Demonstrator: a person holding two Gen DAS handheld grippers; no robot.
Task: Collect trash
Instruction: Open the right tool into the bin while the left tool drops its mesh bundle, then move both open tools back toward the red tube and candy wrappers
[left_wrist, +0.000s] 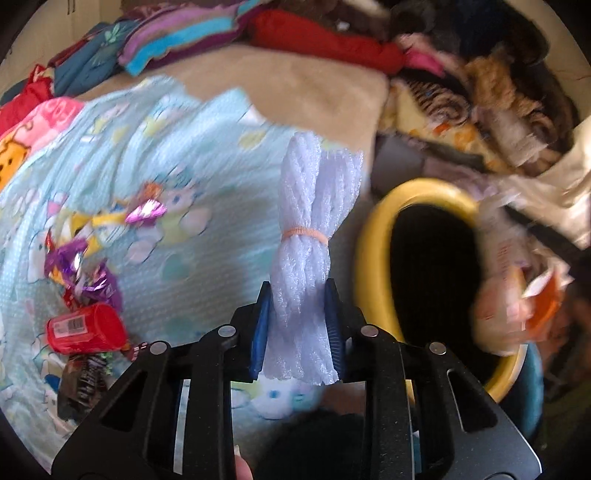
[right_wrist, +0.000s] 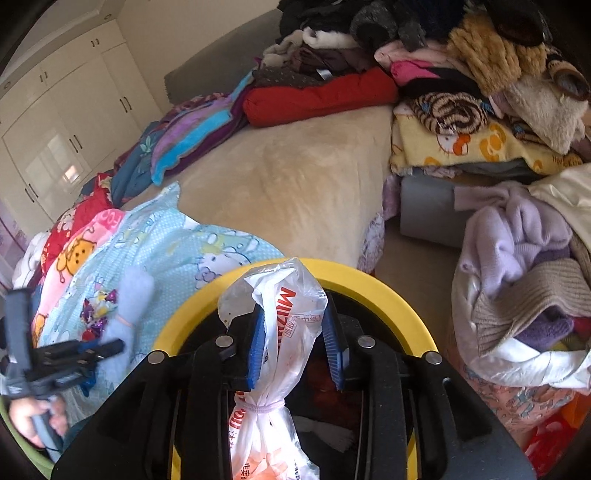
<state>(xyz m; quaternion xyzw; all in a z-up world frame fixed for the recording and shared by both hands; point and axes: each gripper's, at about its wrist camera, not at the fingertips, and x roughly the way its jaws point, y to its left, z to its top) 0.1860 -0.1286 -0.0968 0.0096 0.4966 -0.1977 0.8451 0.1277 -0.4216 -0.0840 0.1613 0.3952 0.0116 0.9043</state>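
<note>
My left gripper (left_wrist: 298, 325) is shut on a white foam net roll (left_wrist: 314, 206) bound by a rubber band, held upright above the bed, just left of the yellow-rimmed bin (left_wrist: 373, 236). My right gripper (right_wrist: 297, 347) is shut on a tied white plastic bag (right_wrist: 280, 332) with red print, held right over the bin's yellow rim (right_wrist: 388, 291). That bag also shows blurred over the bin in the left wrist view (left_wrist: 506, 280). The left gripper with its foam roll shows at the left of the right wrist view (right_wrist: 107, 347). Foil wrappers (left_wrist: 85, 273), a red cup (left_wrist: 86, 326) and a dark wrapper (left_wrist: 83, 380) lie on the blue cartoon blanket (left_wrist: 166, 155).
A beige blanket (right_wrist: 295, 177) covers the middle of the bed. Piles of folded clothes (right_wrist: 461, 92) line the back and right. A heap of lilac and white laundry (right_wrist: 517, 280) sits right of the bin. White wardrobes (right_wrist: 62, 122) stand at the far left.
</note>
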